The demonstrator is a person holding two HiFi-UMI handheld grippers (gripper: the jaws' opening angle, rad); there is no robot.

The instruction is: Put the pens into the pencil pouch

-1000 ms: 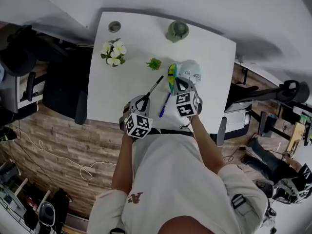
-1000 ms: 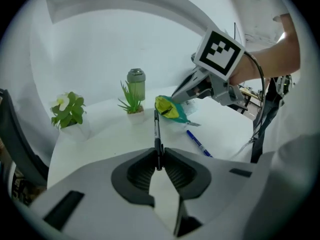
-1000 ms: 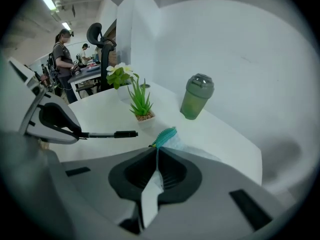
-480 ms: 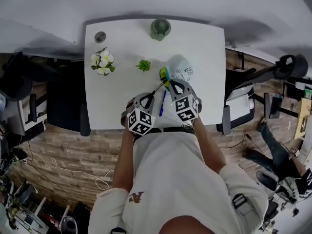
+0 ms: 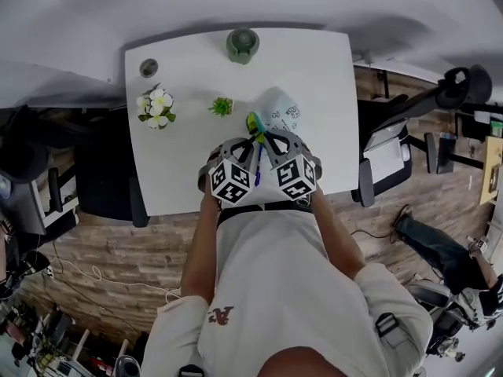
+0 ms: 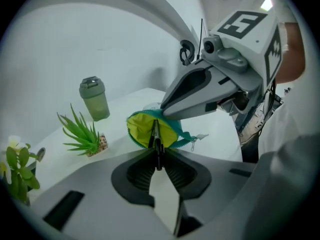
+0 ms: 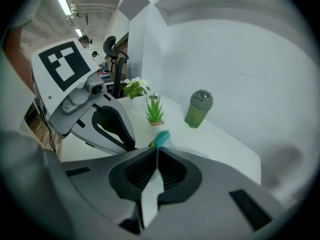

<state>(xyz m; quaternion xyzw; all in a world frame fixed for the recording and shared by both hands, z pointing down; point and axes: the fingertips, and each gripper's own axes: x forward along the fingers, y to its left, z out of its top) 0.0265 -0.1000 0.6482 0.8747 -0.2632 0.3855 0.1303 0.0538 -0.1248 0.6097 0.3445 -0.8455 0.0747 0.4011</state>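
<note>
The left gripper (image 6: 158,153) is clamped tight on a black pen (image 6: 156,136), its tip inside the yellow mouth of the pencil pouch (image 6: 138,129). The right gripper (image 7: 156,150) pinches the pouch's teal rim, holding that mouth up. Insertion is under way, I'd say; next the pen needs pushing deeper, then releasing.

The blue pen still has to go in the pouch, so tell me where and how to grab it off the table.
Probably mid-barrel, coming straight down from above. The blue pen lies flat on the table, pointing away from the person, so the jaws should close across its thin barrel from left and right.
</note>
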